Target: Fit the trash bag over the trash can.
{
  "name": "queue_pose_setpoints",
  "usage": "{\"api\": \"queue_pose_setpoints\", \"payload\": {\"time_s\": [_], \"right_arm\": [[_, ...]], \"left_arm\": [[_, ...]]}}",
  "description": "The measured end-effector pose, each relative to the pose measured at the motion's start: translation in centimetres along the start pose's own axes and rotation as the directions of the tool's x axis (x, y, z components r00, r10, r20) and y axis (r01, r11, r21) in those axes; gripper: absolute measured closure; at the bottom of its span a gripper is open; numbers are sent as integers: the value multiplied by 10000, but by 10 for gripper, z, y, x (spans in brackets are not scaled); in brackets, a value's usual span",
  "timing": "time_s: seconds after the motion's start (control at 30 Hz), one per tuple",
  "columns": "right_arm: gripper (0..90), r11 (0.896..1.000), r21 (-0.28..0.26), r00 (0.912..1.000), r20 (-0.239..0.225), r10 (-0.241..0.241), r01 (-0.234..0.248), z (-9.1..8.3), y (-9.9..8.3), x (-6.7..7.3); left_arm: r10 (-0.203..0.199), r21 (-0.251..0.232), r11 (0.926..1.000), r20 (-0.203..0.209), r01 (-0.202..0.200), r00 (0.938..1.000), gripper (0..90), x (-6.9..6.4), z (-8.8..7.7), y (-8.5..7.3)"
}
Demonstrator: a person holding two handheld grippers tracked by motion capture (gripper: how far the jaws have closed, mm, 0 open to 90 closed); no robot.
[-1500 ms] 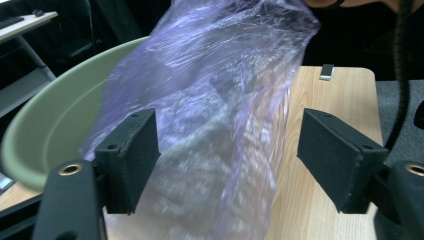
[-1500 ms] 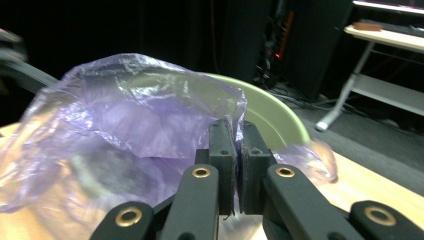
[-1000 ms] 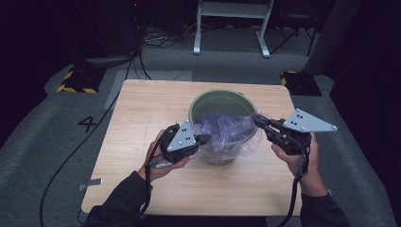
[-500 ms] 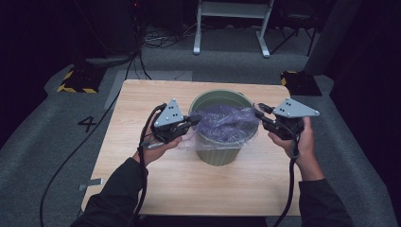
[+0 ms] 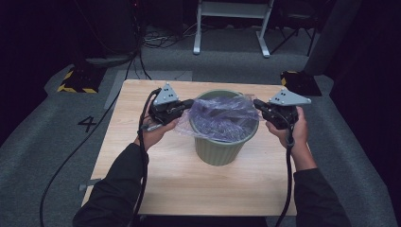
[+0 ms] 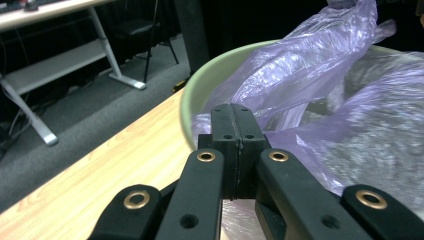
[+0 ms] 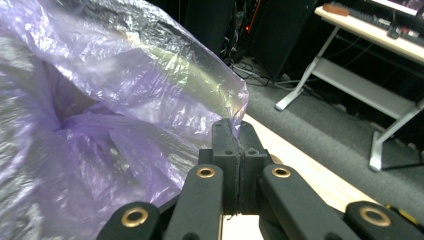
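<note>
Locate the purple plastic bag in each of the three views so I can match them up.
High view: the purple plastic bag sits centre frame, in the mouth of the green bin.
Left gripper view: it covers the right half, above and beyond the shut jaws.
Right gripper view: it covers the left half, its edge pinched in the shut jaws.
Shared landmark: the wooden table, in all three.

Black claws (image 5: 189, 105), dark sleeves (image 5: 113, 189)
</note>
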State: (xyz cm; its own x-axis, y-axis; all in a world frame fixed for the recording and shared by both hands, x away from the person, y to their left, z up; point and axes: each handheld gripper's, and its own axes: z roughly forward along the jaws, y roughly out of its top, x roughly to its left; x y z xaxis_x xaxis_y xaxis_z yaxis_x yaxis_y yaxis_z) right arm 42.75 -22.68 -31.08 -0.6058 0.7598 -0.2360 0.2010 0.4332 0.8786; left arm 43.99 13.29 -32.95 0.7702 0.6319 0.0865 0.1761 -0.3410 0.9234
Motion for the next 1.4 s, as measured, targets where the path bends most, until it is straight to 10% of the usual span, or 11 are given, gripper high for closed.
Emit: {"api": "queue_pose_setpoints", "payload": {"time_s": [0.17,0.2,0.37,0.6,0.9,1.13,1.4], "right_arm": [[896,9979,275,9983,-23,583,-582,13,-1,-9],[896,9966,380,9973,-1,730,-729,17,-2,-11],[897,9952,501,9965,25,835,-836,21,-4,-12],[898,9947,586,9964,188,832,-842,19,2,-11],[896,9935,817,9968,107,792,-799,22,5,-5],[880,9892,971,9937,-121,1117,-1100,22,2,-8],[873,9854,1075,9906,-226,1349,-1318,17,-4,-11]], "left_arm": [[-525,66,9986,167,524,9985,783,11,-2,-5],[-576,40,9983,218,575,9981,608,13,-3,-5],[-970,-536,9936,549,999,9938,302,13,-27,-4],[481,-924,9948,656,-419,9967,187,-28,-71,-5],[1997,66,9792,1475,-2029,9687,269,-83,-55,-13],[2607,633,9603,1429,-2717,9548,609,-81,-37,-17],[2600,717,9590,1633,-2743,9517,898,-71,-30,-26]]}}
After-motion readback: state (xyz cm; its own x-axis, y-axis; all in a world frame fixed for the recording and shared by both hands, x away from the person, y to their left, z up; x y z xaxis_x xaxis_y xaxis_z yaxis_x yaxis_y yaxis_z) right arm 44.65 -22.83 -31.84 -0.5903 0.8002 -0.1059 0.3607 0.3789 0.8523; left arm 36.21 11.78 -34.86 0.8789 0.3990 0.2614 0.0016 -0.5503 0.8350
